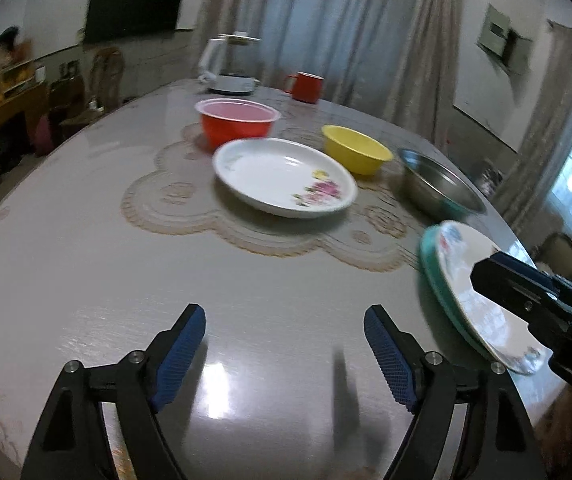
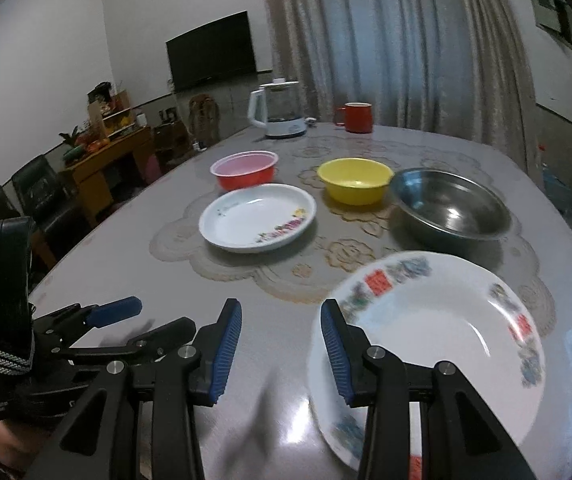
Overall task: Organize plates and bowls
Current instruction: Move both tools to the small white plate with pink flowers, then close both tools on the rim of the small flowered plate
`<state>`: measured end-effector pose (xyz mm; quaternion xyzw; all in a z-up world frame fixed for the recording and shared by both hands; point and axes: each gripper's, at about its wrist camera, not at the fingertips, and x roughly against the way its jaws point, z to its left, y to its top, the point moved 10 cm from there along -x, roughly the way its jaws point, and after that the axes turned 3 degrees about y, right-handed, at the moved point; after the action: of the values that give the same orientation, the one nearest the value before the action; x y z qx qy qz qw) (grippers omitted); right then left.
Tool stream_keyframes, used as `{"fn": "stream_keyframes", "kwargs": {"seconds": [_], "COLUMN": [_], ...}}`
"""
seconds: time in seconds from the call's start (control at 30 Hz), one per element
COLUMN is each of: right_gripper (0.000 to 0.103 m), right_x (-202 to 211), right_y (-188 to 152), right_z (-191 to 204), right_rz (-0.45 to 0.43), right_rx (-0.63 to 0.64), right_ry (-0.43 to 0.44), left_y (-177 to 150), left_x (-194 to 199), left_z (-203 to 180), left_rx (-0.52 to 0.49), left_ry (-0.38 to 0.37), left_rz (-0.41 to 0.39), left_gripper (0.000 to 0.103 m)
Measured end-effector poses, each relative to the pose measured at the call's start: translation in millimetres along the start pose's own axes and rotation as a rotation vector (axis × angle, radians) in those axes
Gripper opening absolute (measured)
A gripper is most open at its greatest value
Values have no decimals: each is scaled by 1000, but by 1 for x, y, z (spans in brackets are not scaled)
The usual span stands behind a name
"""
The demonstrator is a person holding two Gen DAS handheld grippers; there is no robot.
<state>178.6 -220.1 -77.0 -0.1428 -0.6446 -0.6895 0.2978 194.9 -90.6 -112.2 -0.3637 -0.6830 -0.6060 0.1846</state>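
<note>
Plates and bowls sit on a round table [image 2: 125, 264] w/ a lace mat [image 2: 245, 264] in the middle. White flower plate [image 2: 257, 218] lies flat on the mat, red bowl [image 2: 244, 170] just behind it, yellow bowl [image 2: 354, 180] to the right of those, steel bowl [image 2: 450, 208] beside the yellow one nearer the table edge.

Left gripper [image 1: 284, 360]: jaws wide apart, nothing between them, only bare tabletop below.

Right gripper [image 2: 281, 350]: jaws partly apart. A 2nd plate [image 2: 438, 320], white w/ red and blue rim pattern, lies at its right finger [image 2: 336, 354]; the finger overlaps the plate's near rim. Can't tell if the pads actually press on it. In the left wrist view this plate looks tilted, teal underside showing, at the right gripper's tip.

Kettle [image 2: 279, 110] and red mug [image 2: 356, 117] stand at the far edge, well apart from the dishes.
</note>
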Motion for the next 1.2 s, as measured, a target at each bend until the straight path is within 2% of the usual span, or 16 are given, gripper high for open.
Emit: {"fn": "stream_keyframes", "kwargs": {"seconds": [0.23, 0.43, 0.73, 0.83, 1.03, 1.2], "right_gripper": [42, 42, 42, 43, 44, 44], "right_x": [-18, -33, -54, -62, -77, -90], "right_y": [8, 8, 10, 14, 25, 37], "right_z": [13, 8, 5, 2, -18, -33], "right_rz": [26, 78, 140, 158, 217, 219], "right_rx": [-1, -30, -89, -94, -197, -222], "right_ry": [31, 30, 58, 45, 31, -1], "left_y": [10, 16, 18, 19, 21, 29], "left_x": [-9, -18, -27, -29, -35, -40], "left_z": [28, 40, 49, 50, 53, 57], "left_rx": [67, 117, 125, 129, 145, 140], "left_ry": [26, 28, 50, 50, 53, 68], "left_rz": [8, 14, 32, 35, 44, 38], "left_gripper": [83, 86, 89, 90, 91, 91]}}
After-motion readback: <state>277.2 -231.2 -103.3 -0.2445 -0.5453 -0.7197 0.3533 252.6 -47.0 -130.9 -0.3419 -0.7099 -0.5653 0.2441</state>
